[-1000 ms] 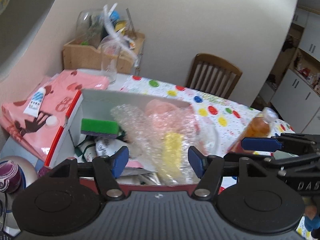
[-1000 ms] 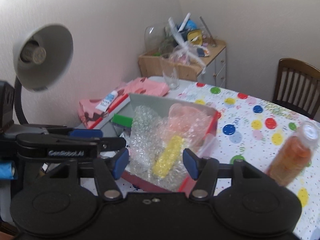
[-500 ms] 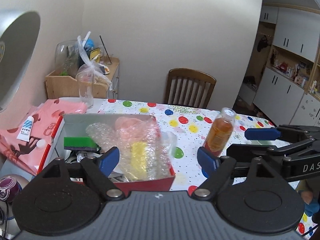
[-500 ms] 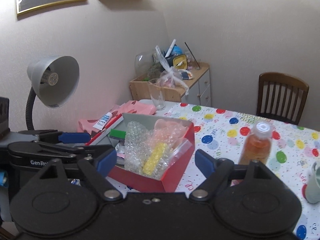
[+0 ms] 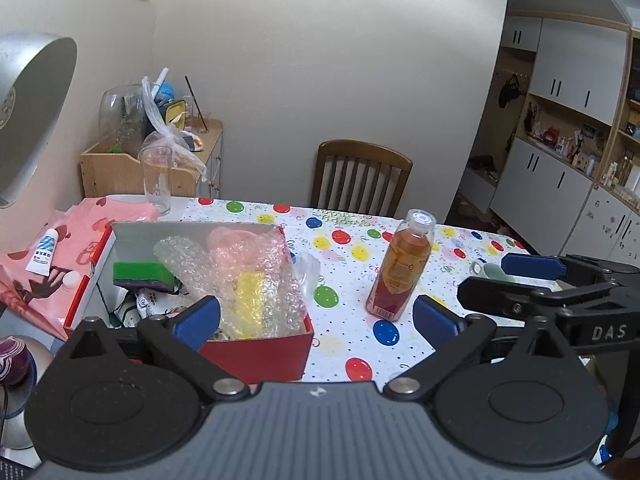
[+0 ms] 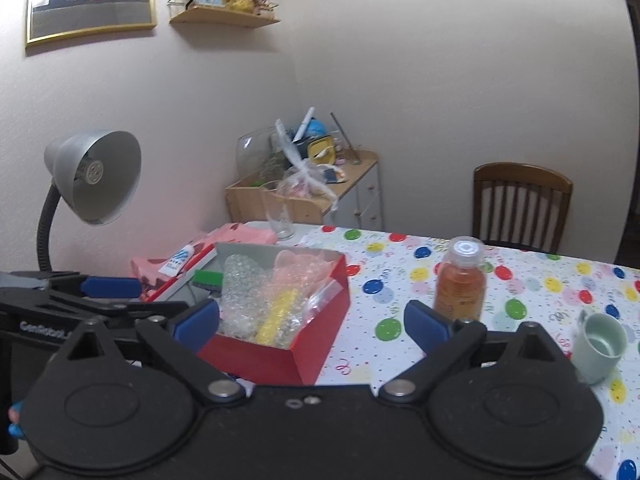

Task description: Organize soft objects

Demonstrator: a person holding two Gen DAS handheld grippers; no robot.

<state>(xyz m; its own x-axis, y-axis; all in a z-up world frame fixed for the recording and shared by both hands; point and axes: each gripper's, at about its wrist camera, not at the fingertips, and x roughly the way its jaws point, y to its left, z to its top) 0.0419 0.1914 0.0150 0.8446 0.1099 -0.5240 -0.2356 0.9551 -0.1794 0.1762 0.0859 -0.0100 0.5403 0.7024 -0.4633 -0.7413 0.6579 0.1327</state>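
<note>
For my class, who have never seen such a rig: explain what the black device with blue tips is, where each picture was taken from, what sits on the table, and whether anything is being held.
There is no robot here. A person holds a two-finger gripper in each hand, and a fisheye camera on each looks forward along its fingers. One picture comes from the left gripper, the other from the right gripper. The blue tips are finger pads. Both grippers are open and hold nothing.

On the polka-dot tablecloth stands a red box containing bubble wrap and a green sponge. To its right are an orange drink bottle and, in the right view, a pale green cup. A drinking glass and pink cloth with a small tube lie beyond the box.
</note>
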